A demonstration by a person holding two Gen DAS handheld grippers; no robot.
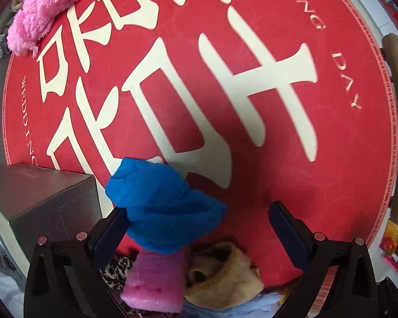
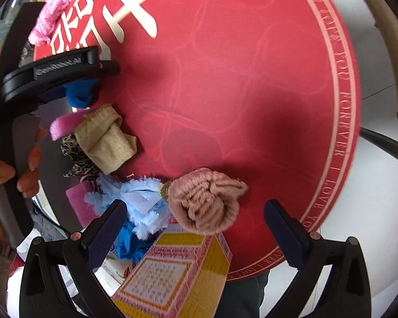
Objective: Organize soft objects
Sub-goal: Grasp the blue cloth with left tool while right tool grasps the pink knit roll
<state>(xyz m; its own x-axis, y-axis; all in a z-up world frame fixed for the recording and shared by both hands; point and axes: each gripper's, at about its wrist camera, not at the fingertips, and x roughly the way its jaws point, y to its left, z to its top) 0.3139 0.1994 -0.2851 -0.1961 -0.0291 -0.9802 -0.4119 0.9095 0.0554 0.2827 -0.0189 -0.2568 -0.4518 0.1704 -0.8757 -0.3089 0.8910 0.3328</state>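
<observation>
My left gripper point(image 1: 199, 222) is open above the red round table mat point(image 1: 252, 185). A blue cloth point(image 1: 164, 206) drapes over its left finger point(image 1: 111, 228) and hangs between the jaws. Below it lie a pink foam block point(image 1: 156, 281), a beige plush point(image 1: 225, 275) and a leopard-print cloth point(image 1: 116, 270). My right gripper point(image 2: 196, 228) is open and empty over a tan knitted ball point(image 2: 207, 201) and a light blue fluffy item point(image 2: 143, 201). The left gripper with the blue cloth point(image 2: 79, 92) also shows in the right wrist view, above the beige plush point(image 2: 106, 137).
A fluffy pink towel point(image 1: 42, 13) lies at the mat's far left edge. A dark grey box point(image 1: 47, 198) stands to the left of the left gripper. A pink-and-yellow box point(image 2: 177, 273) sits under the right gripper. A chair point(image 2: 384, 53) stands beyond the table.
</observation>
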